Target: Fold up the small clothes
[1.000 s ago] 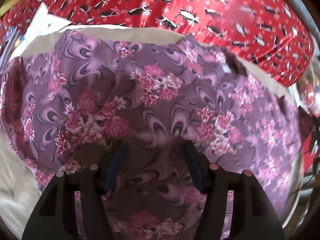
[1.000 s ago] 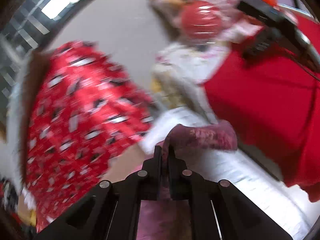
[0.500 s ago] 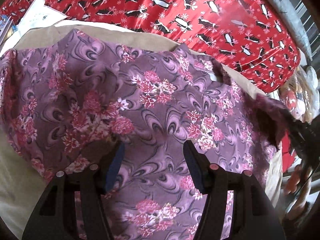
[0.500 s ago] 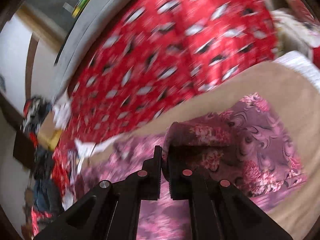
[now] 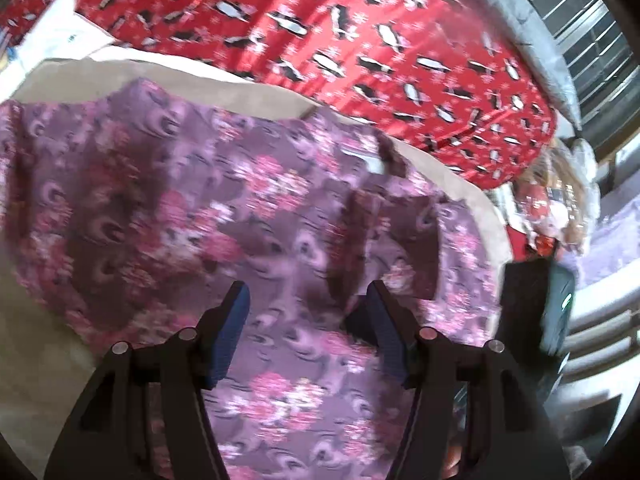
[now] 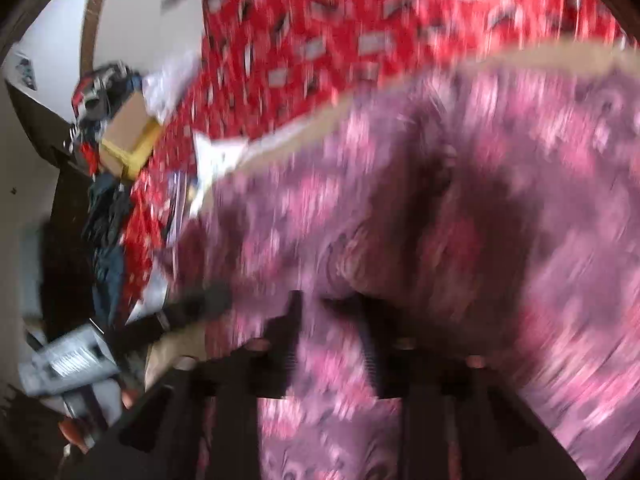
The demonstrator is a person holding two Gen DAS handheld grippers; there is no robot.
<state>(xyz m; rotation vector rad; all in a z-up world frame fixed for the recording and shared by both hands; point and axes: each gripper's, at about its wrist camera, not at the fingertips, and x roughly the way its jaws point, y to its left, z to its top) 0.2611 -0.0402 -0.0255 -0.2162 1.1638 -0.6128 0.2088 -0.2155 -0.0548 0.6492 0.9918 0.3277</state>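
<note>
A purple garment with pink flowers (image 5: 224,208) lies spread on a tan cloth (image 5: 248,96). Its right side is folded over onto the middle, making a flap (image 5: 400,232). My left gripper (image 5: 306,304) is open and empty, hovering just above the garment's near part. In the blurred right wrist view the same garment (image 6: 460,200) fills the frame. My right gripper (image 6: 330,312) is low over it with its jaws apart, and the cloth lies loose between and under them.
A red bedspread with a black and white print (image 5: 360,32) lies behind the tan cloth. White papers (image 5: 60,36) sit at the far left. A cardboard box (image 6: 126,136) and dark clutter stand at the bed's far end. The other gripper's dark body (image 5: 532,300) shows at the right.
My right gripper carried the garment's side over onto the middle, came down and opened, letting go of the cloth. My left gripper stayed open over the garment and shifted slightly.
</note>
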